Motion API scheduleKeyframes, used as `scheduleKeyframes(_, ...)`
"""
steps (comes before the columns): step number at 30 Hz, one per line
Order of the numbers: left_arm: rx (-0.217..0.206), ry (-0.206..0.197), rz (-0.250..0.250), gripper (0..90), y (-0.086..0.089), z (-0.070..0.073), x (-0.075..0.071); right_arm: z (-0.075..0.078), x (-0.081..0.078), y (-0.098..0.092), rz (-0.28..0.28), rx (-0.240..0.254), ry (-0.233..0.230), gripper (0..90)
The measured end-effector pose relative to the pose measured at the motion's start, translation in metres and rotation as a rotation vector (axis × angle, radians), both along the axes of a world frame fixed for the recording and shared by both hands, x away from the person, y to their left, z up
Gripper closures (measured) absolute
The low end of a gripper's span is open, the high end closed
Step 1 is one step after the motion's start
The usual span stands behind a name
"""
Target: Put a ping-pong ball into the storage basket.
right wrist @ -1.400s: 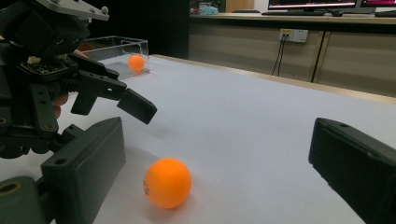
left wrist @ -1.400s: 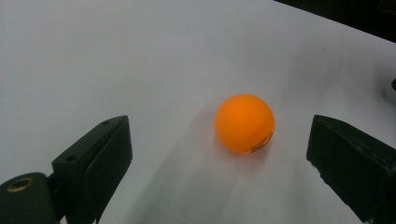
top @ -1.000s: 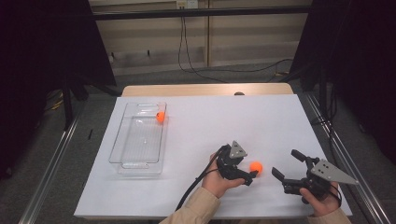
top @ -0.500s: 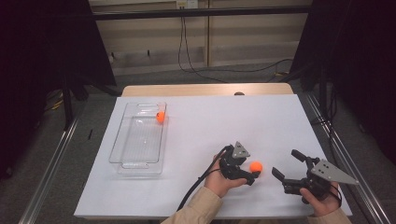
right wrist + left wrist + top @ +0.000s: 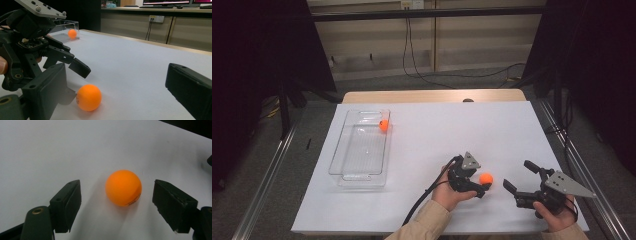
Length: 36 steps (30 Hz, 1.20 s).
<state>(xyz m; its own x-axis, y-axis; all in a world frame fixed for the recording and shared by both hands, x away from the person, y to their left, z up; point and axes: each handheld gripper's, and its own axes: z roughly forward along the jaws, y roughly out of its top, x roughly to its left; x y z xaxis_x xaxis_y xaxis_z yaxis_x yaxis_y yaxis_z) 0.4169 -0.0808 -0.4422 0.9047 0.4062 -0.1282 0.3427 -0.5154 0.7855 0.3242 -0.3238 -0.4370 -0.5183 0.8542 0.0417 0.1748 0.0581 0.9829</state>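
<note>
An orange ball (image 5: 486,178) (image 5: 123,187) (image 5: 89,97) lies on the white table cover near the front. My left gripper (image 5: 477,182) (image 5: 117,187) (image 5: 76,82) points right with one jaw on each side of the ball. Its jaws have just been closing, but a gap shows on both sides, so it is open and the pads do not touch the ball. My right gripper (image 5: 517,174) (image 5: 117,75) rests to the right, open and empty, and faces the ball. A second orange ball (image 5: 384,125) (image 5: 72,33) sits in the far corner of a clear plastic tray (image 5: 341,150) (image 5: 63,25).
The tray stands on the left part of the white cover (image 5: 437,130). A wooden table edge (image 5: 432,96) runs along the back. A black cable (image 5: 422,200) trails from the left gripper toward the front edge.
The left gripper's jaws look a little narrower around the ball. Both hands and the ball stay where they were.
</note>
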Motion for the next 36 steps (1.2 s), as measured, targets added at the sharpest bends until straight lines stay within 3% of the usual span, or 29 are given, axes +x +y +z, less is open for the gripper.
scheduleKeyframes(5,-0.023,0.000,-0.007,24.3,-0.0029,-0.0022,0.0000,0.0000,0.0002,-0.0003,0.002,-0.003,-0.002,3.6)
scheduleKeyframes(7,-0.002,-0.002,-0.007,25.3,-0.0030,-0.0012,-0.0002,0.0000,0.0001,-0.0001,0.002,-0.002,0.000,3.6)
scheduleKeyframes(15,-0.017,-0.002,-0.010,27.6,-0.0042,-0.0031,0.0007,-0.0003,0.0001,-0.0006,0.005,-0.006,0.001,3.7)
scheduleKeyframes(25,0.019,-0.007,-0.018,29.8,-0.0046,-0.0027,0.0004,-0.0003,0.0001,-0.0006,0.003,-0.005,0.000,3.7)
scheduleKeyframes(36,0.007,-0.004,-0.028,34.3,-0.0065,-0.0054,0.0009,-0.0005,0.0004,-0.0009,0.001,-0.002,-0.002,3.7)
